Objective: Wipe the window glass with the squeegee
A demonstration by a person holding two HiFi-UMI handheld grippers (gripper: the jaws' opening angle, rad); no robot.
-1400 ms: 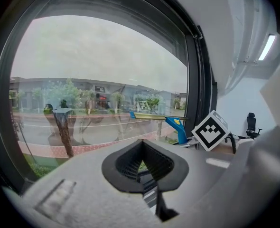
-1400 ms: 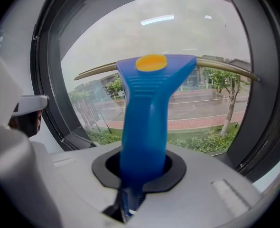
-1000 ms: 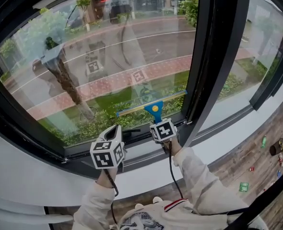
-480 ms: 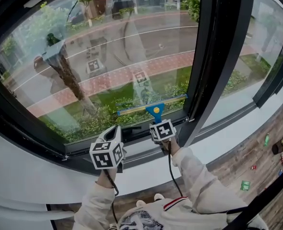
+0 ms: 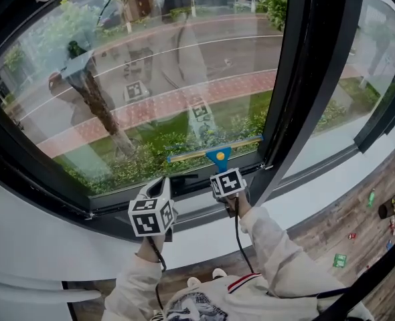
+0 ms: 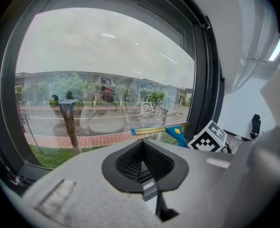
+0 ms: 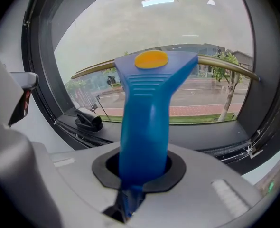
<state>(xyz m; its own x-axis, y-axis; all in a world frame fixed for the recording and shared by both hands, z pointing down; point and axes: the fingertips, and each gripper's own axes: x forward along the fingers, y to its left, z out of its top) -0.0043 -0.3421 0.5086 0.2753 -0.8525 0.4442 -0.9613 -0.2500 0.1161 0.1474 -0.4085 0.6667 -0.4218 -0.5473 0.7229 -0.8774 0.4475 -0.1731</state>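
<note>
The right gripper is clamping the handle of the blue squeegee, whose blade is pressing low on the window glass. The left gripper is hovering beside it with jaws together, holding nothing.

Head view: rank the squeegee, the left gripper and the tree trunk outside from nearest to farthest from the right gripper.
From the right gripper:
1. Squeegee: held in its fingers, just above it, at the bottom of the glass.
2. Left gripper: beside it, to the left, on the room side.
3. Tree trunk: outdoors beyond the glass, upper left.
</note>
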